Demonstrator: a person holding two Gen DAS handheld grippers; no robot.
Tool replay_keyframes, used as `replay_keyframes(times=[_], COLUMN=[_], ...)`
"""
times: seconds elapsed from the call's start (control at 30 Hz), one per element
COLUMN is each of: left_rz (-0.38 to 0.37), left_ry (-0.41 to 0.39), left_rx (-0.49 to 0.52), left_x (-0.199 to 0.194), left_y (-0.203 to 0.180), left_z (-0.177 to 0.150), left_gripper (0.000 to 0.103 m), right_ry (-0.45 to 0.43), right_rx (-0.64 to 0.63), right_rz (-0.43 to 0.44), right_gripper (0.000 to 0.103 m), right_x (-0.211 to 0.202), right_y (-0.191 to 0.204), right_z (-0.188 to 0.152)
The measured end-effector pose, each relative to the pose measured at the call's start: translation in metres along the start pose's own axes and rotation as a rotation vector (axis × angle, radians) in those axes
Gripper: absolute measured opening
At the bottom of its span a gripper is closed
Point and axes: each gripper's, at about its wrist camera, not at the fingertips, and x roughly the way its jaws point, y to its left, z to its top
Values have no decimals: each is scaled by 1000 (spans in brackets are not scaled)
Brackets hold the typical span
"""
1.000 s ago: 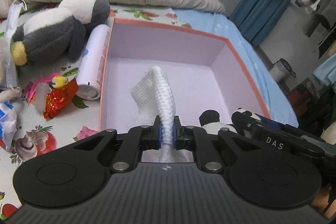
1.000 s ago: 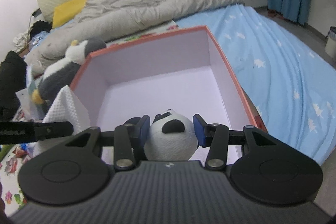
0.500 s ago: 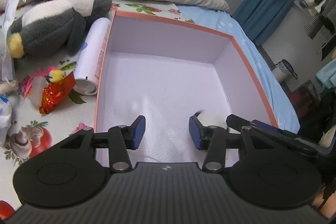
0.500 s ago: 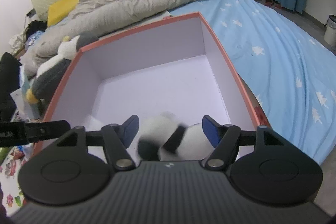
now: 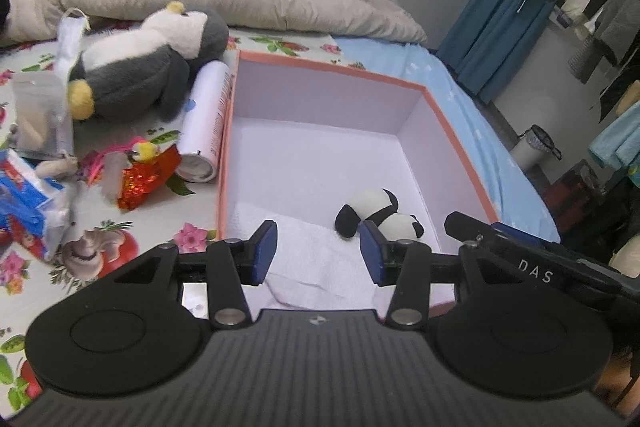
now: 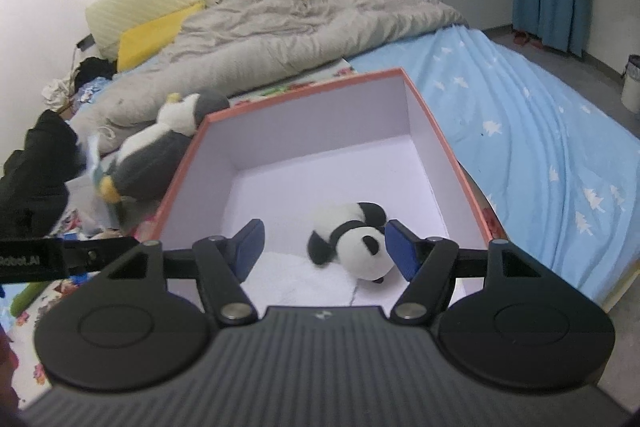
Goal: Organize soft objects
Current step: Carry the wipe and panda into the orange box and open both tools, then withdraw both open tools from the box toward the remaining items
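A small black-and-white panda plush (image 6: 352, 247) lies on its side on the pale lilac floor of the orange-rimmed box (image 5: 448, 123), beside a crumpled white waffle-textured cloth (image 5: 320, 259) at the box's near edge. Above them, the left gripper (image 5: 318, 253) and right gripper (image 6: 324, 249) both have their blue-padded jaws apart, gripping nothing. A grey-and-white penguin plush (image 5: 148, 67) lies outside the box on the flowered sheet.

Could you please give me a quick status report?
Both grippers, left and right, open, empty. Panda and white cloth in box. Penguin outside.
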Motion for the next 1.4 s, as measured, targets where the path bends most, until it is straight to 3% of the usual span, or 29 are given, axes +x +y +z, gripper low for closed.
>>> replay_keyframes(times=[0.7, 1.13, 1.4], left_rz=[-2, 56, 117], left_ry=[-116, -145, -145], left_rx=[-28, -111, -149], left_x=[-132, -178, -195], left_y=[37, 80, 109], left_z=[-73, -126, -148], left_gripper=[52, 52, 52], right_ry=[-79, -46, -25], right_rx=[-66, -155, -182], right_rz=[96, 174, 223], right_gripper=[69, 69, 69], right_x=[-104, -123, -114], right_y=[61, 113, 134], right_z=[-54, -97, -118])
